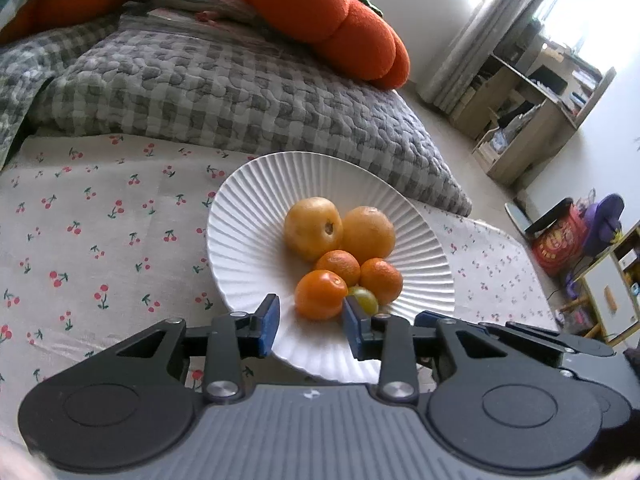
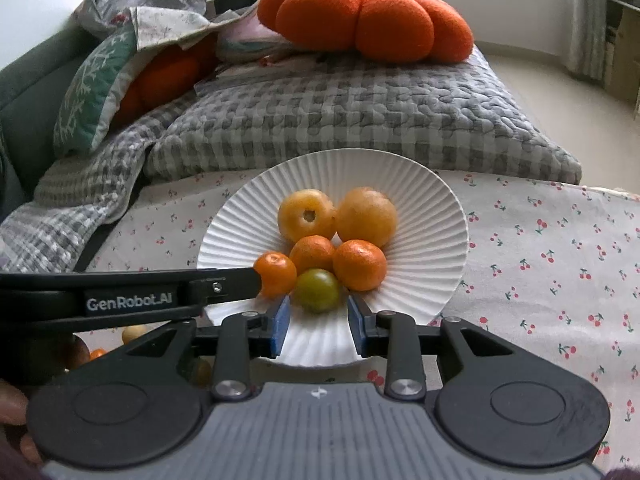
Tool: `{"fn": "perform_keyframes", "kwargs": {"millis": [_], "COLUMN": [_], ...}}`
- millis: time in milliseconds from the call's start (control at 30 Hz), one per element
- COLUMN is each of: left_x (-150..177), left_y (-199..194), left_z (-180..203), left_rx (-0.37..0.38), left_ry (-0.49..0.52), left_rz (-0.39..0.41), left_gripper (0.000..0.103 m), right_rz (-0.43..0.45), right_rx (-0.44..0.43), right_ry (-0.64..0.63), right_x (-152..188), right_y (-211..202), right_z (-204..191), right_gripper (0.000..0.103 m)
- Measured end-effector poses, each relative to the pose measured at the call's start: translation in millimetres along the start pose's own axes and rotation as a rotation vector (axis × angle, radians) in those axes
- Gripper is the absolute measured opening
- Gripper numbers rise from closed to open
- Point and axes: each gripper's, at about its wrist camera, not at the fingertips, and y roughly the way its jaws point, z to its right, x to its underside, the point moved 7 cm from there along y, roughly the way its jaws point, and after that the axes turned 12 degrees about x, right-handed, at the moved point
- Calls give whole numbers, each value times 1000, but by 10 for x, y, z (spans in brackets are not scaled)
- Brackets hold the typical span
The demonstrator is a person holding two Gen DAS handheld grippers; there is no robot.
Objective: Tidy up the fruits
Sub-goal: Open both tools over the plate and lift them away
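A white ribbed plate (image 1: 248, 216) (image 2: 432, 216) on the cherry-print cloth holds two yellow fruits, three tangerines and a small green fruit. My left gripper (image 1: 311, 312) hangs over the plate's near rim. The nearest tangerine (image 1: 321, 294) (image 2: 275, 273) sits between its blue pads with a gap on the left side, so it is open. Its finger (image 2: 236, 280) comes in from the left in the right wrist view. My right gripper (image 2: 318, 309) is open just short of the green fruit (image 2: 319, 290) (image 1: 365, 299), without touching it.
A grey checked quilt (image 2: 340, 120) and an orange pumpkin cushion (image 2: 368, 16) lie behind the plate. More small fruits (image 2: 134, 334) lie low on the left, under the grippers. A shelf unit (image 1: 532, 112) and a floor with bags are off to the right.
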Motion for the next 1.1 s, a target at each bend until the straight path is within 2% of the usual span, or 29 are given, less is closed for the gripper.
{"fn": "perform_keyframes", "kwargs": {"millis": [133,200,433,533,600,733,933,1100], "left_x": [0,-2,31,71,92,84,159,210], "left_y": [-83,-128,-235,-276,-320,-430,-629,-839], "left_z": [-9,18,120,129,123,144,218,343], "left_rx": [13,15,-23,-51,-71,-103,-137,-150], "left_ry": [-30,-28,3,2,9,38,71,132], "left_rz": [4,10,20,20,26,51,59,89], "left_gripper": [24,24,30,36,41,50,58,66], "right_rz": [4,4,21,28,36,55,158,204], "right_rx": [6,13,20,45,58,53,85,64], "right_ry": [40,57,55,34,23,7,-117,-136], "right_x": [-22,-31,-26,-6,7,29,86,117], "right_y": [-80,-121,-267,-312,-353,-467,-753,-966], "right_z": [58,75,28,20,19,-12,-151,-204], "right_gripper": [33,38,45,48,55,61,69,73]}}
